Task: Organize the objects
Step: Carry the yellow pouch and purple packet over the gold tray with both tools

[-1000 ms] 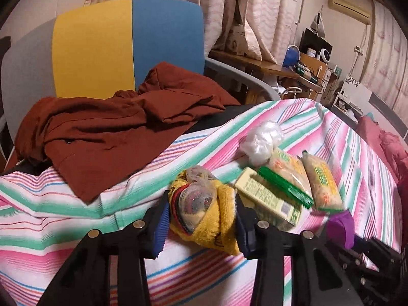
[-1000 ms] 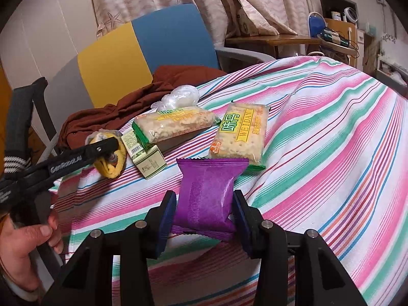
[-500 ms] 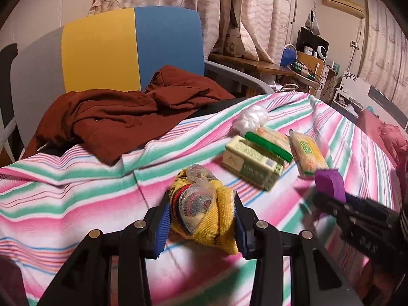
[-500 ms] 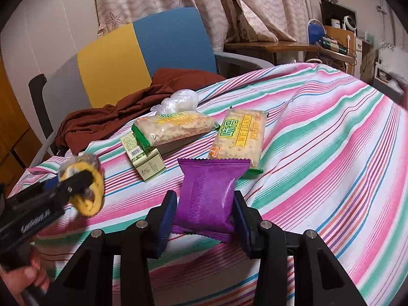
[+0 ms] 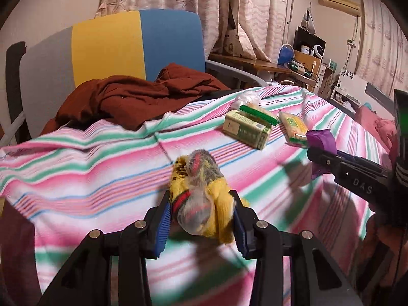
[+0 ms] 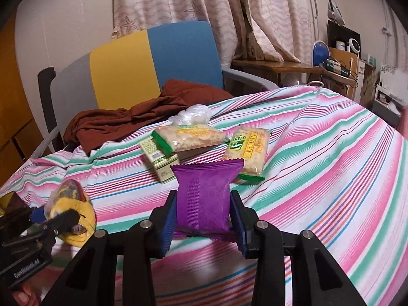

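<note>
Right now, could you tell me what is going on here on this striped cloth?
A person is sorting small items with a handheld gripper in each hand. The left gripper holds a yellow sock bundle wrapped in clear plastic, just above the striped cloth. The right gripper has a purple packet between its jaws, which are closing on it. Lying on the cloth farther back are a green carton, two cracker packs and a clear plastic bag.

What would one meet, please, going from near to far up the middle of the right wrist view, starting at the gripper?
right gripper → purple packet → green-and-white carton → clear noodle packet → white plastic bag → brown garment → yellow-and-blue chair back
</note>
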`<state>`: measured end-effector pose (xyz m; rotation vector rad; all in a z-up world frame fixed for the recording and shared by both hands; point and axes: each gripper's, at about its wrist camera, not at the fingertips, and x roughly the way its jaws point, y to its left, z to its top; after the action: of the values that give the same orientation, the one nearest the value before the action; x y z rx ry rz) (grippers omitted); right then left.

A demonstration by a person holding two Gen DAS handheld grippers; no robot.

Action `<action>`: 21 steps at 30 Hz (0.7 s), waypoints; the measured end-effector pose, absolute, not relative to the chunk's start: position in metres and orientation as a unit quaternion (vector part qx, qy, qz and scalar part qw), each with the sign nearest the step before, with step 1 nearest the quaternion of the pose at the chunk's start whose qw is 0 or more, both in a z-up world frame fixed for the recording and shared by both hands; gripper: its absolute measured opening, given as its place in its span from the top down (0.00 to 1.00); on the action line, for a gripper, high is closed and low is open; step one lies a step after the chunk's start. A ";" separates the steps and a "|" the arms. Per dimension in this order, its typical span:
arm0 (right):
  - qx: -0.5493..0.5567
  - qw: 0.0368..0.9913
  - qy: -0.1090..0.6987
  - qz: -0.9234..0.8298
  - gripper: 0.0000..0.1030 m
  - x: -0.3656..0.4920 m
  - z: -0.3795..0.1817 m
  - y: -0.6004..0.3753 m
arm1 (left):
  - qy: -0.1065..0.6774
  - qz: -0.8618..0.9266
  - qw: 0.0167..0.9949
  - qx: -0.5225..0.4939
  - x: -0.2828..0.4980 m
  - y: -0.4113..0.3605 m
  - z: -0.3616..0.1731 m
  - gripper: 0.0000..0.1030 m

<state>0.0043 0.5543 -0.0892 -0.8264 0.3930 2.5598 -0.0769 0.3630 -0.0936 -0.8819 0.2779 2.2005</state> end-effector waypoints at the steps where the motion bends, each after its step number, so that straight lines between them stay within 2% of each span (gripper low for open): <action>1: -0.298 0.208 0.142 0.921 0.61 0.007 -0.089 0.552 | 0.106 0.857 0.368 -0.346 -0.076 0.360 -0.094 0.59; 12: -0.300 0.196 0.132 0.924 0.64 0.028 -0.085 0.519 | 0.098 0.855 0.368 -0.353 -0.058 0.343 -0.094 0.60; 17: -0.296 0.177 0.121 0.931 0.64 0.040 -0.077 0.495 | 0.070 0.850 0.369 -0.369 -0.052 0.327 -0.088 0.61; 21: -0.308 0.153 0.146 0.928 0.64 0.049 -0.080 0.478 | 0.042 0.838 0.380 -0.390 -0.040 0.303 -0.086 0.61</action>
<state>0.0493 0.4775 -0.0804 -0.8832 0.4183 2.6607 -0.0403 0.3031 -0.0857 -0.9952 0.1069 2.1402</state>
